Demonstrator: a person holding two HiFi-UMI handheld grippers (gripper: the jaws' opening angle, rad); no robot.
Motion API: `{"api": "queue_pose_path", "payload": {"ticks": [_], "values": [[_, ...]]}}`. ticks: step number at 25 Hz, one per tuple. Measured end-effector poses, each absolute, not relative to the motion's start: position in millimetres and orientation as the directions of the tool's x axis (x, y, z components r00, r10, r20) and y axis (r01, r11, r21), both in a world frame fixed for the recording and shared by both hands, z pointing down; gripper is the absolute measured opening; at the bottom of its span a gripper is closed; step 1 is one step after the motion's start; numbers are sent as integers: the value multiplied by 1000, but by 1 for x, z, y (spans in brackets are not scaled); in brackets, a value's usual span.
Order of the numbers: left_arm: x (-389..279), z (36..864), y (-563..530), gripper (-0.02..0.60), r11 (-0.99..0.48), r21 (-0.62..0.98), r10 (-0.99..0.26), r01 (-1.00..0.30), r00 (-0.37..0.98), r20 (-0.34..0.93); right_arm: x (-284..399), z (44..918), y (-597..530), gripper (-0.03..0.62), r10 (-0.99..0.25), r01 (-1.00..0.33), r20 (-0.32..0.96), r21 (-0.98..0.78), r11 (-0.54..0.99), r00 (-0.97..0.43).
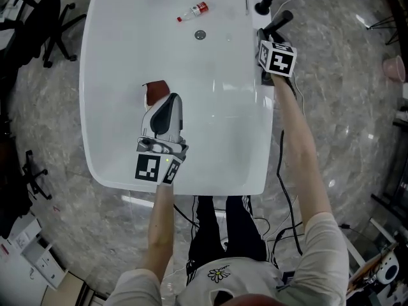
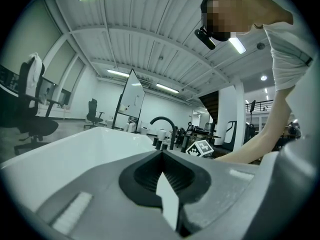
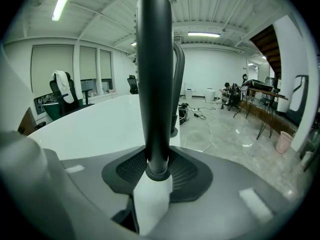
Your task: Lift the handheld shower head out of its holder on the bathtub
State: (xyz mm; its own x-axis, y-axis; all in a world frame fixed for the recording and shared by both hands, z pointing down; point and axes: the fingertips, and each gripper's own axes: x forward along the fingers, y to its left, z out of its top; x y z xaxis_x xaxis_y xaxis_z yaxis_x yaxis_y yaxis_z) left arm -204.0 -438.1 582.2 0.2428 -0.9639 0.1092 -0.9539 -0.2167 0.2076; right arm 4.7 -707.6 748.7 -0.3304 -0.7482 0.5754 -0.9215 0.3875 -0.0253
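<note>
The black shower head handle stands upright between my right gripper's jaws, which are shut on its lower end. In the head view my right gripper is at the white bathtub's right rim, with the handle poking out beyond it. The holder is hidden behind the gripper. My left gripper hangs over the near half of the tub, shut with nothing between its jaws.
Black faucet fittings stand on the rim just beyond the right gripper, and the curved spout is behind the handle. A small red-capped bottle, the drain and a brown object are in the tub. Office chairs stand at the left.
</note>
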Motion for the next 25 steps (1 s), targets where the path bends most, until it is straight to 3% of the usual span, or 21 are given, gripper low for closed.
{"api": "queue_pose_path", "payload": {"ticks": [8,18,25], "values": [[-218,538,-435,0,-205,182,-974,-962,218,59,6,650,-721,150,-841,-937,427,-47,347,-333],[-213,350,-441,0,-243,84,-959,-966,227,-169,-18,409,-672,149,-887,-898,181,39,439,-425],[-205,257,-403,1,-264,59,-950,-963,249,-190,-39,262,-558,149,-868,-866,24,63,496,-496]]}}
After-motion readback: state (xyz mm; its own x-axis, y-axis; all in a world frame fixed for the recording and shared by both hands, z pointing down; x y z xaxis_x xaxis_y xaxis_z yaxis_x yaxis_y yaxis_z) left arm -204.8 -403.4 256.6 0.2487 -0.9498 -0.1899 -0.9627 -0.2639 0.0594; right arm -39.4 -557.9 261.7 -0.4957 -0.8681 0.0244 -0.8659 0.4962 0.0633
